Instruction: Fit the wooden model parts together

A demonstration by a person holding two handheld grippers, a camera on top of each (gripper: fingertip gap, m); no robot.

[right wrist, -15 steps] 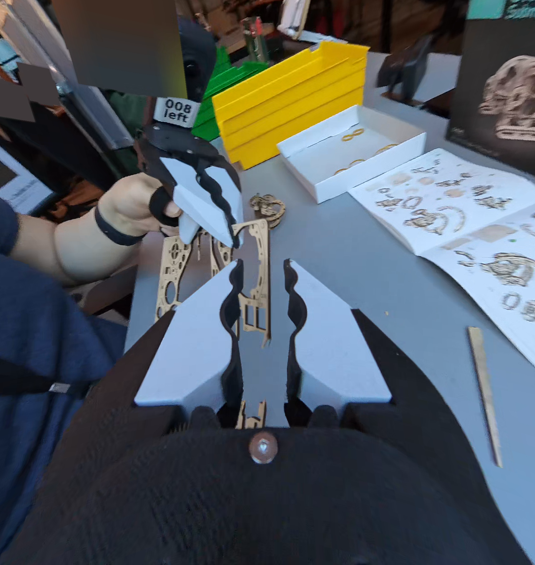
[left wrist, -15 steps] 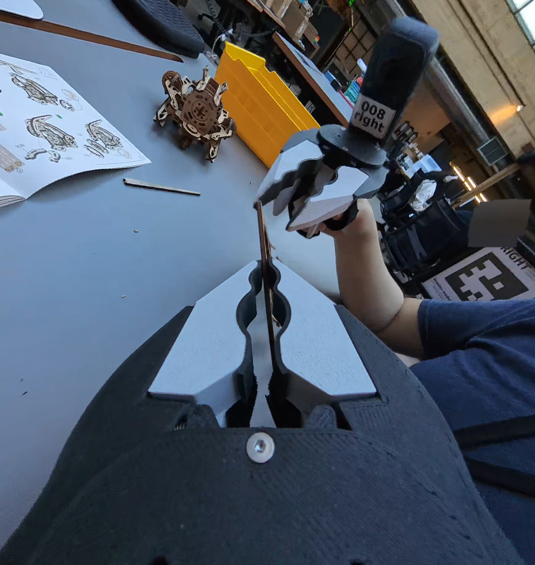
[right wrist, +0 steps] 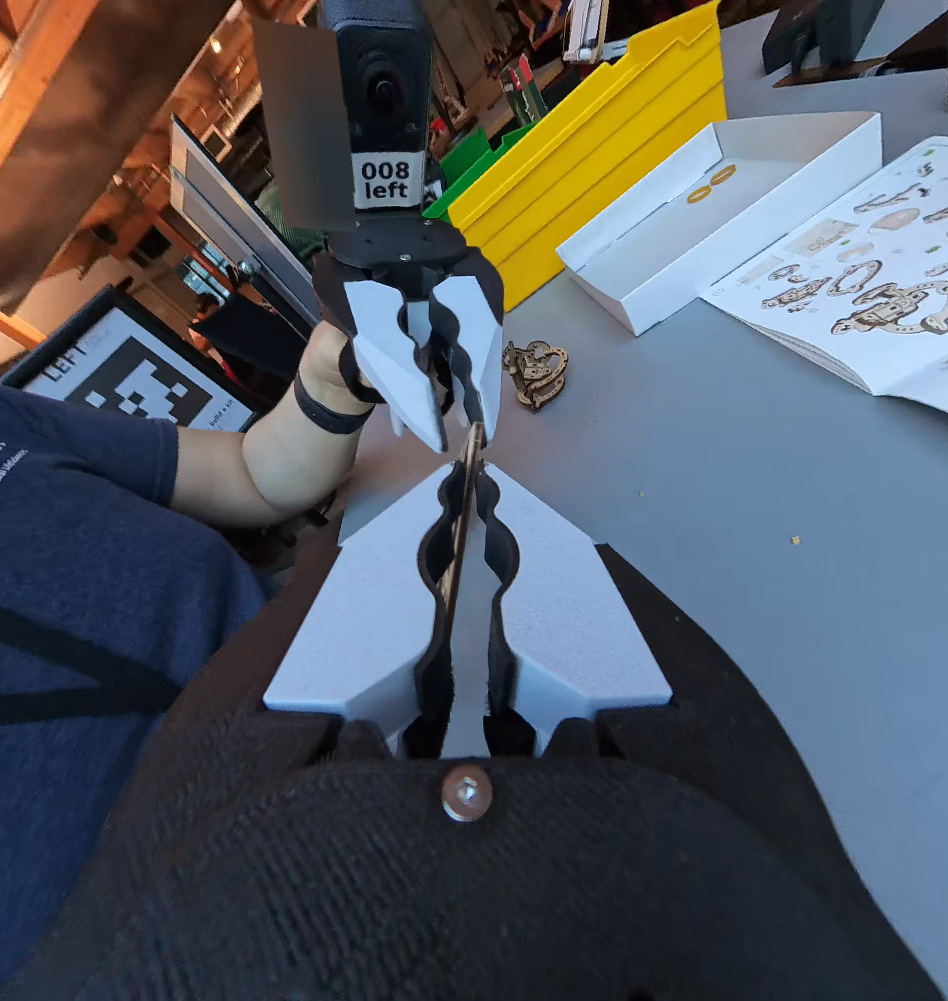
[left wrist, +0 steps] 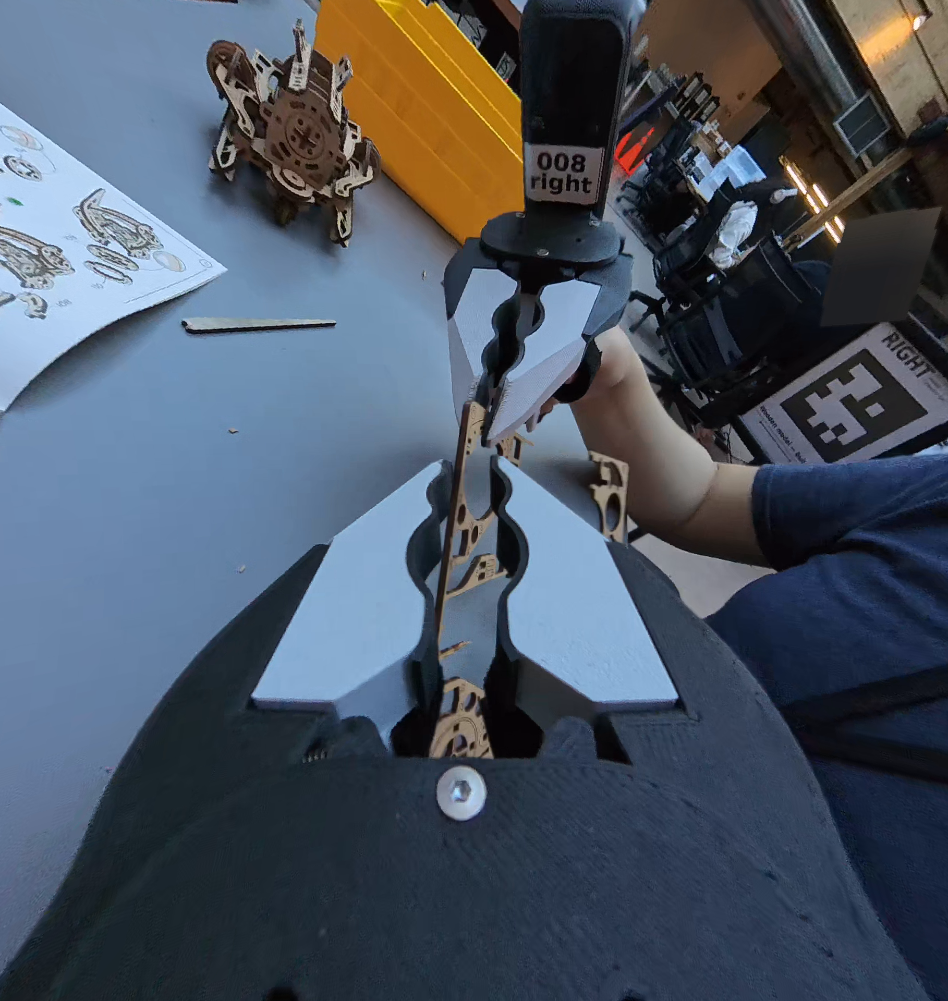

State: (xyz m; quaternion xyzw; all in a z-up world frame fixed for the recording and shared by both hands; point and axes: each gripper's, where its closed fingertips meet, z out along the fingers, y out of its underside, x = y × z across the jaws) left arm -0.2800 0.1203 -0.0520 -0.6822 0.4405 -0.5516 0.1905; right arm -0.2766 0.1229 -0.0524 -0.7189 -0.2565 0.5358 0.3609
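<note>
Desk (left wrist: 136, 487), grey, carries everything: yellow bin (left wrist: 434, 108) at the far side, open booklet (left wrist: 54, 244) far left, built wooden model (left wrist: 293, 146) just near the bin, loose wood strip (left wrist: 255, 324) beside the booklet. In the right wrist view, a white box (right wrist: 732, 216) sits next to the bin, with a small wooden sub-assembly (right wrist: 537, 374) on the desk beyond both tools.

Sheet (left wrist: 461, 520), thin laser-cut wood, is held edge-on above the near desk edge, between the two tools.

Left tongs (left wrist: 466, 466): parted a little, the sheet running down the gap and leaning on one finger only. Not a firm clamp, by the look of it.

Right tongs (right wrist: 463, 468): nearly closed on the sheet's edge, tips pinching it; the same pinch shows at the sheet's far end in the left wrist view.

Risks, as judged:
- Sheet hangs mostly from one pinch at its end; if that slips, it drops off the near edge.
- Thin cut-out wood; twisting the tools against each other could snap a web or tab.
- Left tongs closing off-square could bow the sheet.
- Part meant for fitting cannot be made out; popping the wrong one is possible.
</note>
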